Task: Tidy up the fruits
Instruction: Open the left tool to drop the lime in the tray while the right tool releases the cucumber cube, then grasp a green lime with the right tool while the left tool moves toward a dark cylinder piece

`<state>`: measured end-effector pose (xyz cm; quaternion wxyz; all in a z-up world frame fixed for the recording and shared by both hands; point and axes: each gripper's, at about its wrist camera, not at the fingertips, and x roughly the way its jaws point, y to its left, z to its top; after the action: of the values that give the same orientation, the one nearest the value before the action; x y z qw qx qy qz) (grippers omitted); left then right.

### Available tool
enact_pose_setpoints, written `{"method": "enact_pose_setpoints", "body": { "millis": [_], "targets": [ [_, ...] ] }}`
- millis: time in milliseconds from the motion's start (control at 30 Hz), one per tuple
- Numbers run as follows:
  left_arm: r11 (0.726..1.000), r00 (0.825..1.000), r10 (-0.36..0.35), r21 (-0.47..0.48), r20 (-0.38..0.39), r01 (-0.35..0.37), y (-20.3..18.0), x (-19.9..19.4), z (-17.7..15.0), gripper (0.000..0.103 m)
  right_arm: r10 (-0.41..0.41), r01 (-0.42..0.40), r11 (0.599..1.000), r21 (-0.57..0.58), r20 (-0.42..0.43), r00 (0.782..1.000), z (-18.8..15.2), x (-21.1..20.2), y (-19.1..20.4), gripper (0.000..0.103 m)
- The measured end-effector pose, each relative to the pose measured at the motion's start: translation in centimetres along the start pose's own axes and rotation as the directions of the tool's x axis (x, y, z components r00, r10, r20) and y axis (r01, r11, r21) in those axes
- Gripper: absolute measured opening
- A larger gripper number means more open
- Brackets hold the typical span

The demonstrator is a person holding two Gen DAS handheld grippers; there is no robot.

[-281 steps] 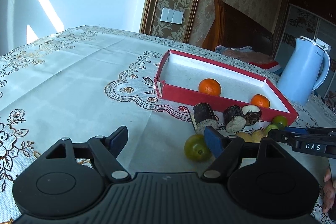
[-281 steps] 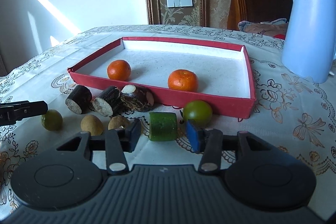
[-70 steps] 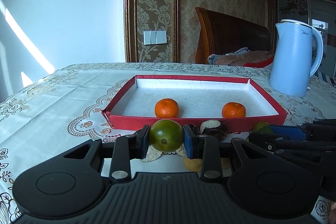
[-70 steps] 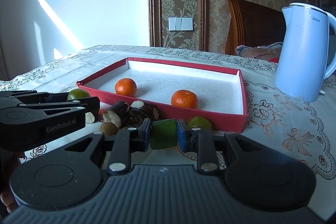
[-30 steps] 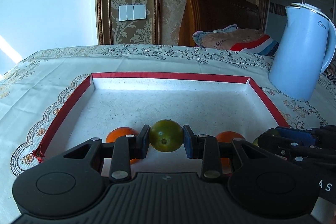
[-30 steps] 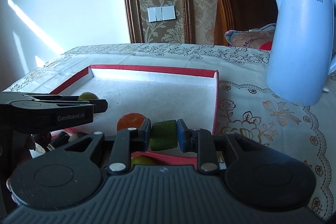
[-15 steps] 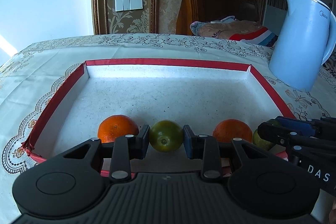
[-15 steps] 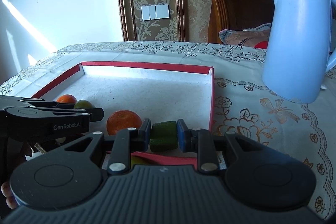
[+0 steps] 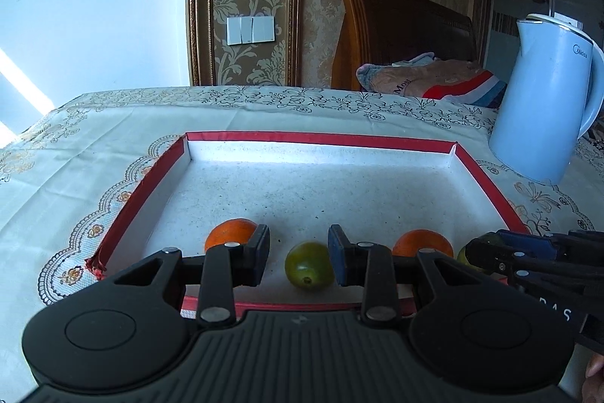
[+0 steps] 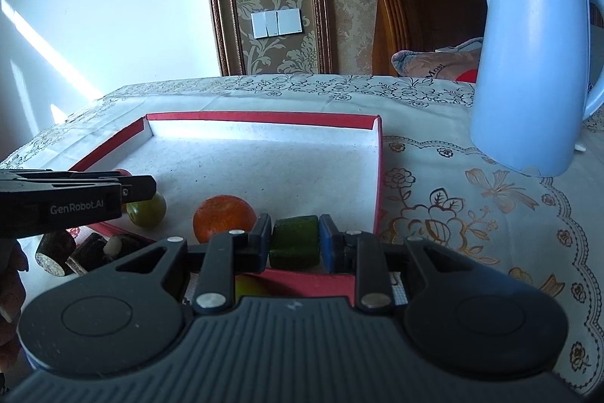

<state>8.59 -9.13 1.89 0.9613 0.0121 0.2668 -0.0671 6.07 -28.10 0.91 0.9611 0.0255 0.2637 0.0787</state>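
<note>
Green round fruit (image 9: 309, 270): lies in red tray (image 9: 321, 139) between two oranges; left tool (image 9: 299, 253) spread wide, empty. Likely firm, smooth, prone to roll; take across its middle. Green cut chunk (image 10: 295, 241): clamped in right tool (image 10: 295, 244), over tray's near corner.

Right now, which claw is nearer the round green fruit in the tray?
Left. The left claw is open around the round green fruit; the right claw holds the green block beyond the right-hand orange.
</note>
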Motion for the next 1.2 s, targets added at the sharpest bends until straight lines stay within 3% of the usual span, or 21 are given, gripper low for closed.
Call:
{"method": "enact_pose_setpoints", "body": {
  "millis": [33, 100, 133, 200, 667, 1200],
  "targets": [
    [1.0, 1.0, 0.008, 0.003, 0.01, -0.008, -0.1, -0.4, -0.1, 0.037, -0.003, 0.003, 1.0, 0.0, 0.002, 1.0, 0.0, 0.0, 0.0, 0.027],
    [1.0, 0.999, 0.017, 0.006, 0.033, -0.018, -0.1, -1.1, -0.3, 0.054, -0.005, 0.005, 1.0, 0.003, 0.003, 1.0, -0.1, 0.0, 0.0, 0.027],
    [1.0, 0.999, 0.023, 0.013, 0.047, -0.023, -0.1, -1.5, -0.4, 0.056, -0.008, 0.008, 1.0, 0.003, 0.004, 1.0, -0.1, 0.0, 0.0, 0.028],
    [0.999, 0.997, 0.038, 0.028, 0.069, -0.04, -0.2, -2.2, -0.6, 0.057, -0.02, 0.02, 1.0, 0.003, 0.009, 1.0, -0.2, -0.1, 0.0, 0.034],
    [1.0, 0.997, 0.027, 0.003, 0.079, -0.027, 1.7, -4.7, -2.6, 0.057, -0.059, 0.059, 0.998, -0.006, 0.031, 0.998, -0.8, -1.0, 0.5, 0.034],
    [0.995, 0.99, 0.07, -0.074, 0.122, -0.062, 6.0, -7.3, -4.7, 0.057, -0.075, 0.073, 0.997, 0.031, 0.08, 0.994, -1.6, -3.0, 0.2, 0.037]
  ]
}}
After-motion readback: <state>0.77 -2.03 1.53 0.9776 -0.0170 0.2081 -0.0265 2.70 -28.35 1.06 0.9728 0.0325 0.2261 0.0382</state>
